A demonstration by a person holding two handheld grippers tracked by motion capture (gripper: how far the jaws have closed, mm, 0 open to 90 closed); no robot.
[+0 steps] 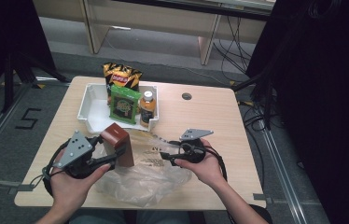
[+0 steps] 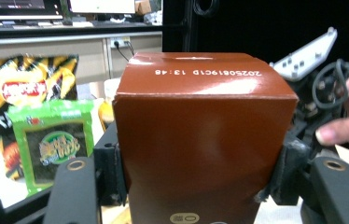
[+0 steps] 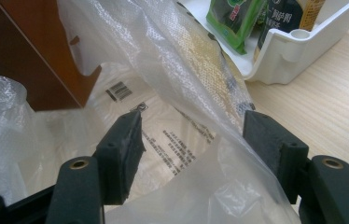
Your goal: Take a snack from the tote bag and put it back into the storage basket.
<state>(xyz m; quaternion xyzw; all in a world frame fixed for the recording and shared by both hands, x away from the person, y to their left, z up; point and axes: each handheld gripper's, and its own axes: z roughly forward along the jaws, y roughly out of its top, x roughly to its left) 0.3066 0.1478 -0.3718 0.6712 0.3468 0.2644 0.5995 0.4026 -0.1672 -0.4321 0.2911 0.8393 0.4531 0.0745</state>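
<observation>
Looking down from the high view, we see a person seated at a light wooden table (image 1: 219, 121), a gripper in each hand. The left gripper (image 1: 116, 156) is clenched on a brown carton (image 1: 118, 142), its fingers (image 2: 109, 170) pressed against the carton's two sides. The carton stands upright, near the front of the table, just left of centre, at the edge of a clear plastic bag (image 1: 137, 179). In the left gripper view, a printed date code runs across the carton's top.

The bag lies crumpled on the table in front of the person, between the two hands, with black printing on it. The right gripper (image 1: 164, 157) reaches toward the bag from the right. In the right gripper view, its fingers (image 3: 119, 154) stand apart, and a raised fold of the bag's film runs up between them; we cannot tell whether either finger touches the film.

Behind the bag sits a white tray (image 1: 88, 100). It holds a green snack packet (image 1: 125, 105) standing in the middle and a bottle of orange drink (image 1: 147, 108) upright at its right. A black and yellow chip bag (image 1: 121, 77) leans at the tray's far edge. A small dark round hole (image 1: 186, 96) marks the table to the right of the tray.
</observation>
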